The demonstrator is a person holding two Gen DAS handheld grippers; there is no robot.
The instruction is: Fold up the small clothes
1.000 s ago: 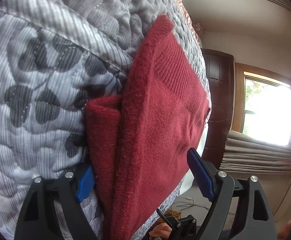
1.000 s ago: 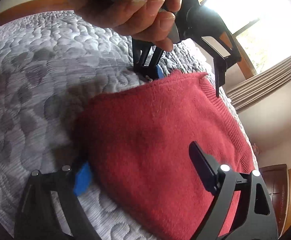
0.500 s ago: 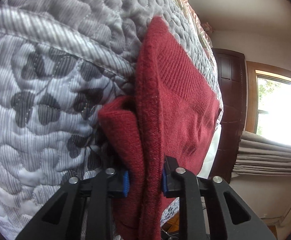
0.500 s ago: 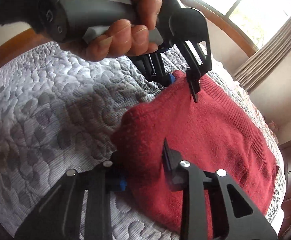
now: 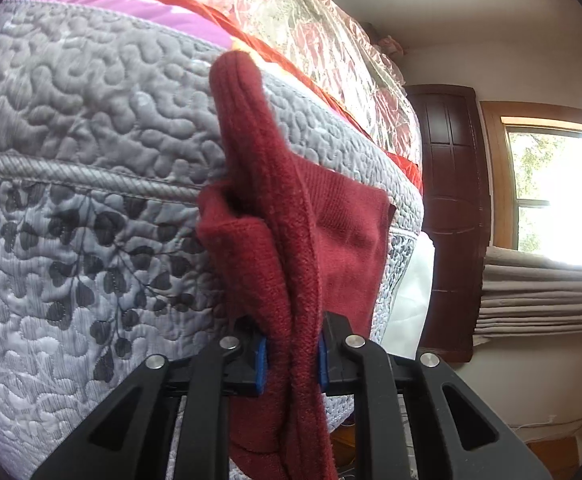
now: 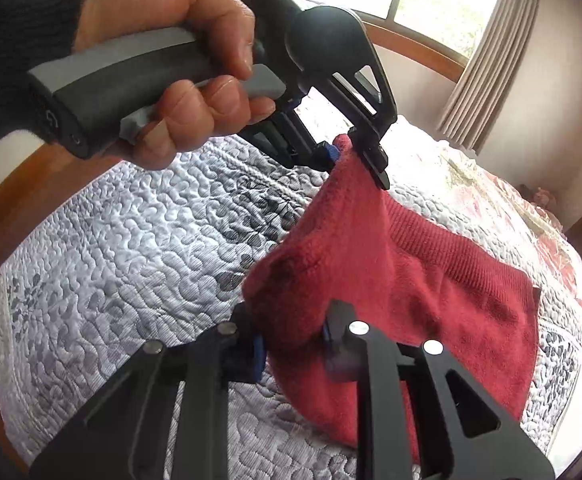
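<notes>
Both jaws clenched on the red knit (image 6: pixel 431 276). Left gripper (image 5: pixel 289 356) is clamped on a bunched edge, blue pads (image 5: pixel 259 360) pressed into the fabric; seen from the right wrist view, it (image 6: pixel 351 156) is held by a hand (image 6: pixel 171 68) above the quilt (image 6: pixel 131 240). Right gripper (image 6: pixel 293 344) is clamped on the near corner. The gripped edge is raised off the quilt between the two grippers; the far ribbed part is draped down onto the quilt.
</notes>
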